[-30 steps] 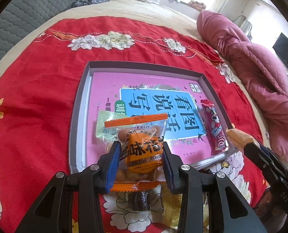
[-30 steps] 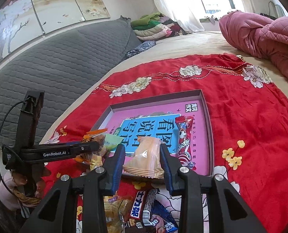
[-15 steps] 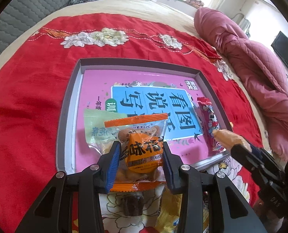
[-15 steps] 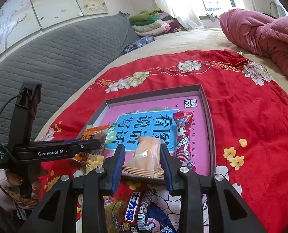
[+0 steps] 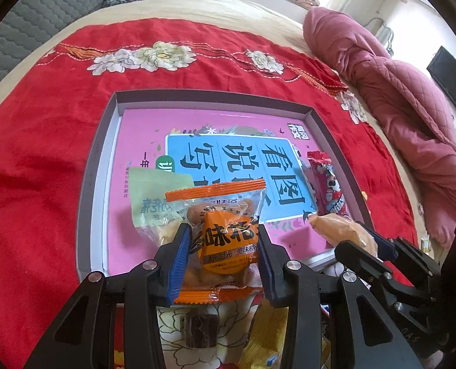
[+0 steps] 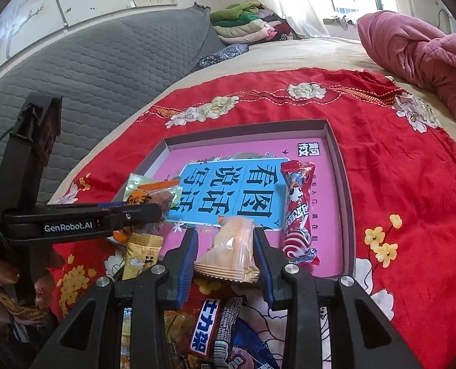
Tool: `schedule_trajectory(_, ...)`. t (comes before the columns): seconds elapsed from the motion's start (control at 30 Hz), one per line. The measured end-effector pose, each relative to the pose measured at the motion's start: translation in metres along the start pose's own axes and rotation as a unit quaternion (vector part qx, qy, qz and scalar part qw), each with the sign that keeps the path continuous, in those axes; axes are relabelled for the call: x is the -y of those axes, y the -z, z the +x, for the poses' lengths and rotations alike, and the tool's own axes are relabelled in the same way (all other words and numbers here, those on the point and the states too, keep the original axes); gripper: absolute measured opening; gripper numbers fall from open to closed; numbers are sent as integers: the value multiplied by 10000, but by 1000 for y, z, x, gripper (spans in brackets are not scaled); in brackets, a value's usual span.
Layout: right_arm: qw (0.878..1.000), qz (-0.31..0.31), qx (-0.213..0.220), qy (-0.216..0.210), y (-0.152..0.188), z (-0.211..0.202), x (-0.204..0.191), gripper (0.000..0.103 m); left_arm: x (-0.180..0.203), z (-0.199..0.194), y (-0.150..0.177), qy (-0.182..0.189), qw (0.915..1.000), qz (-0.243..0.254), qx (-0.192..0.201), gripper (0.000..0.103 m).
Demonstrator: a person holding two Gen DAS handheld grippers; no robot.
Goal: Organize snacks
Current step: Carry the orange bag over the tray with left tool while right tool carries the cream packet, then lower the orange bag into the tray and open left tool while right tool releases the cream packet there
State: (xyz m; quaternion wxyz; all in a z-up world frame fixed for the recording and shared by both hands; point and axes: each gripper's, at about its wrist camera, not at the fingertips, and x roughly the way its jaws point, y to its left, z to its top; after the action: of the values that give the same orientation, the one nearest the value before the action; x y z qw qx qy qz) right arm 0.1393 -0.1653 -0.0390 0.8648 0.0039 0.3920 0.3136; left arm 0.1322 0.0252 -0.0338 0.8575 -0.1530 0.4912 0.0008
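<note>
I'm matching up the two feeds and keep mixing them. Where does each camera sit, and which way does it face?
Left wrist: on the left gripper, looking down along its fingers at the orange snack pack it clamps above the tray; the right gripper shows at the right edge.
Right wrist: on the right gripper, facing the tray over its clamped pale cracker pack; the left gripper and a hand show on the left.
Shared: tray, red candy stick, red cloth.

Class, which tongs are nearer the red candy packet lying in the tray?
Right. The right tongs sit just beside the red candy packet; the left tongs are farther away across the tray.
</note>
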Motion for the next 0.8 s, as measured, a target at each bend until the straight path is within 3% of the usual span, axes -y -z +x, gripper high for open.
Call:
schedule_trajectory(0.43,9992,-190,-213,293,3,15,-1,36,9,5,-4,-1,10000,84,-51,42)
schedule_trajectory(0.8,9988,160,-244,406,2,17,14,37,19,15,-6,-12,9996,206,-174,42)
